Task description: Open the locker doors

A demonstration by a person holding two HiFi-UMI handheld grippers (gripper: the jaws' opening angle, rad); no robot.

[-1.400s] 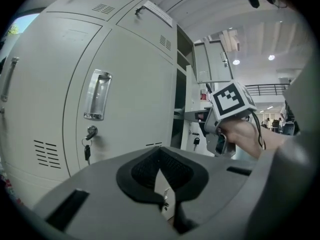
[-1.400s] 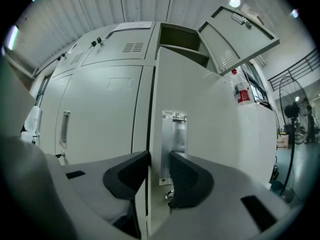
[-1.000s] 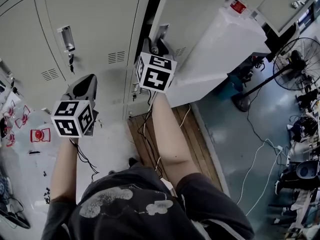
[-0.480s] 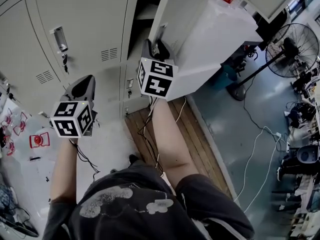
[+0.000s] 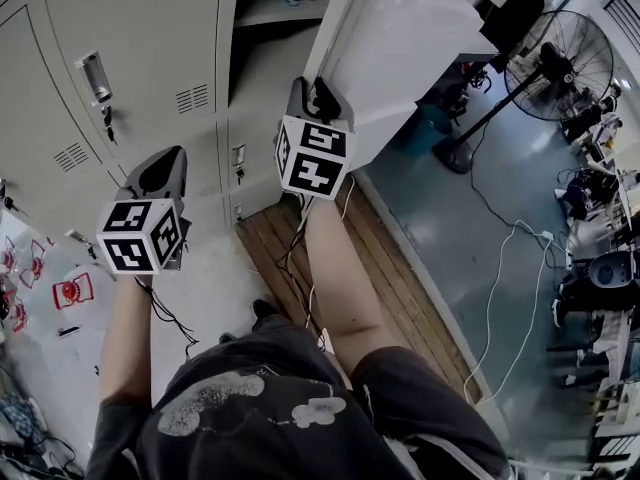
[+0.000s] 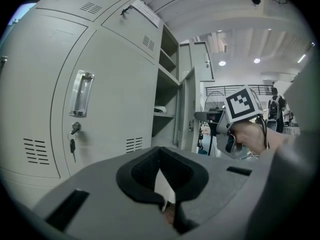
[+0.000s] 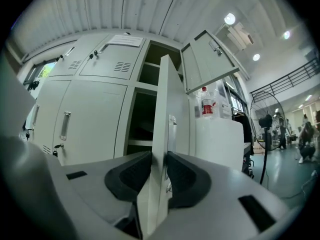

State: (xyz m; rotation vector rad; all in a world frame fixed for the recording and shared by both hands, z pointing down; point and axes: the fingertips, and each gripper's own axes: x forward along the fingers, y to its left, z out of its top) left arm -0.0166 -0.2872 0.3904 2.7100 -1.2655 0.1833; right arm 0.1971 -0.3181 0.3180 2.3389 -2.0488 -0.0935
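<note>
Bright, even indoor light from round ceiling lamps (image 7: 229, 18) — shadows soft. Both gripper views bulge strongly, corners black; inside the open locker (image 5: 268, 63) it is dark.

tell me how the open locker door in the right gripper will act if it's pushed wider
Likely stiff: the locker door shows a straight sheet-metal edge in the right gripper, whose jaws have just been closing on it. It should probably swing as one panel rather than flex or slide. The painted surface looks smooth, so the pads might slip.
</note>
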